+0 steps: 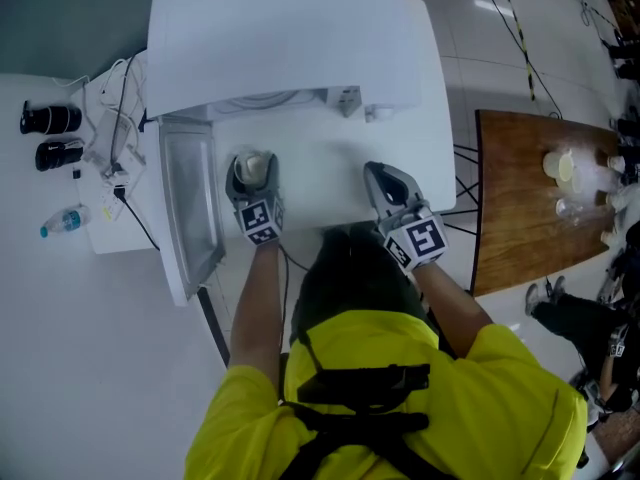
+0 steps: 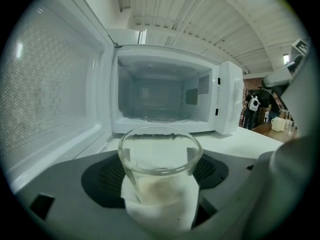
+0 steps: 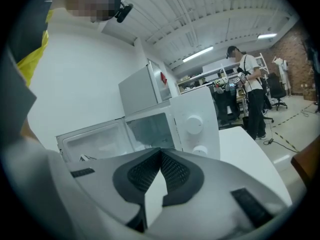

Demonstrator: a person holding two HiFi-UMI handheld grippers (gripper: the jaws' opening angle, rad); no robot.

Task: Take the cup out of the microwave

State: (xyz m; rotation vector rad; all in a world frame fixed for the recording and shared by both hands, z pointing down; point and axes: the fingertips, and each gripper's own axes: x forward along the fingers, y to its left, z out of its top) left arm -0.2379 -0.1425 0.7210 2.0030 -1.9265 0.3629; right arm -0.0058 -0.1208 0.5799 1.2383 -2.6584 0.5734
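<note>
Left gripper (image 1: pixel 251 164): jaws set wide, one dark pad on each side of a clear glass cup (image 2: pixel 160 169), and both pads appear to meet the glass. The cup stands upright at lower centre of the left gripper view, outside the microwave (image 2: pixel 227 104) and in front of its open cavity. In the head view it sits over the white table (image 1: pixel 330 193), just right of the microwave door (image 1: pixel 190 203), which is swung fully open toward the lower left. The cavity holds only its glass turntable (image 2: pixel 160 118).

Right gripper (image 3: pixel 160 154): jaws together, tips touching, nothing between them. In the head view it hovers over the table right of centre, well apart from the cup. A wooden table (image 1: pixel 520 198) lies at the right edge of that view.
</note>
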